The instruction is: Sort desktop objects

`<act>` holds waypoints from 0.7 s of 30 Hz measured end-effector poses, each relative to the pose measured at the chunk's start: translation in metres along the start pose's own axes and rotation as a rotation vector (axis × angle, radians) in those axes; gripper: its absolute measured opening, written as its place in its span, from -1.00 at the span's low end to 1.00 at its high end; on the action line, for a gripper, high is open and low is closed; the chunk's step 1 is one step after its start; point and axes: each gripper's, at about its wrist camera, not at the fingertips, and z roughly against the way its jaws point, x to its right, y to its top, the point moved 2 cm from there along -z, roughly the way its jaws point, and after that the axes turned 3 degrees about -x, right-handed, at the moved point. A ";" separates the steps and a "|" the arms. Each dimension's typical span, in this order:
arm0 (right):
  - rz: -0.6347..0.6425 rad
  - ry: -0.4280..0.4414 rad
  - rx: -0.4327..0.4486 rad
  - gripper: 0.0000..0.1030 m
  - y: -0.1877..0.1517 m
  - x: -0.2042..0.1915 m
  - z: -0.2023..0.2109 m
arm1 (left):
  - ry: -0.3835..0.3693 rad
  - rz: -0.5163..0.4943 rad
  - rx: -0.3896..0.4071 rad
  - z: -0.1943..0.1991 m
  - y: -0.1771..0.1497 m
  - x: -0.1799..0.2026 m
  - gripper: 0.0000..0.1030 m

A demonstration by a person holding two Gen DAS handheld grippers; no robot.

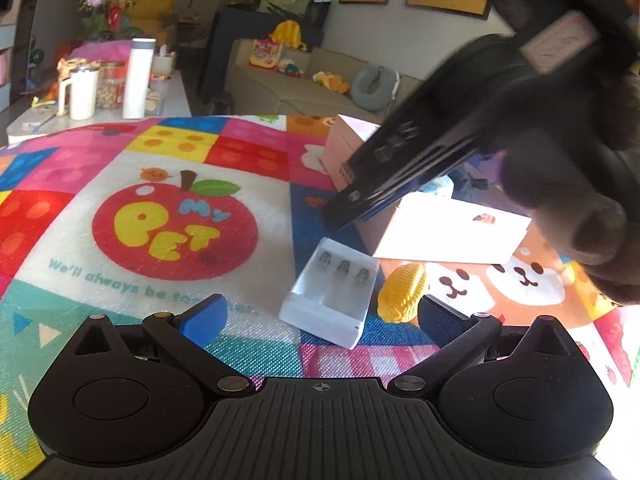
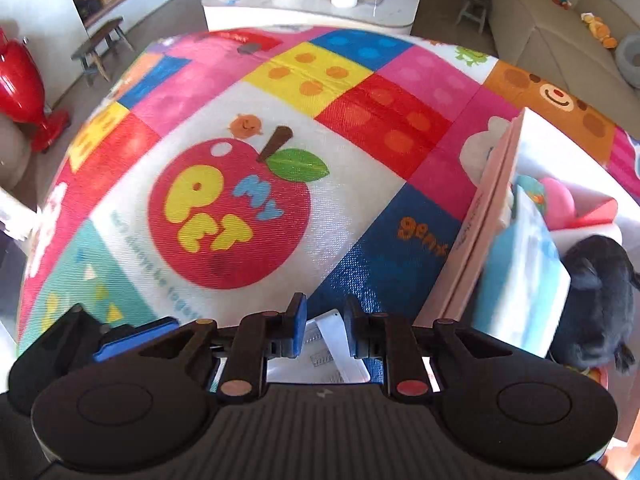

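Colourful play mat (image 1: 160,184) with a red apple print fills the left wrist view. On it, between the left gripper's (image 1: 322,316) widely spread blue pads, lies a white battery charger (image 1: 332,296), untouched. A yellow knitted toy (image 1: 402,292) sits just beside it on the right. The right gripper (image 1: 352,204) reaches down from the upper right, in front of a pink box (image 1: 344,148) and a white box (image 1: 448,232). Open mat stretches leftward.

From the right wrist view, the right gripper's (image 2: 325,330) narrowly parted fingers straddle the charger's (image 2: 336,344) white corner; whether they grip it is unclear. At right the pink box (image 2: 484,216) holds a light blue book (image 2: 520,272), something pink and a dark soft toy (image 2: 600,304).
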 end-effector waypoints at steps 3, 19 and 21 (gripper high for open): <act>-0.030 -0.055 0.187 -0.13 -0.032 0.014 0.047 | -0.005 -0.001 -0.022 -0.004 0.001 0.000 1.00; -0.202 -0.330 0.380 -0.46 -0.071 0.085 0.054 | 0.100 -0.067 -0.060 -0.011 -0.001 0.013 1.00; -0.228 -0.325 0.394 -0.46 -0.056 0.099 0.044 | 0.109 -0.072 -0.060 -0.011 -0.001 0.014 1.00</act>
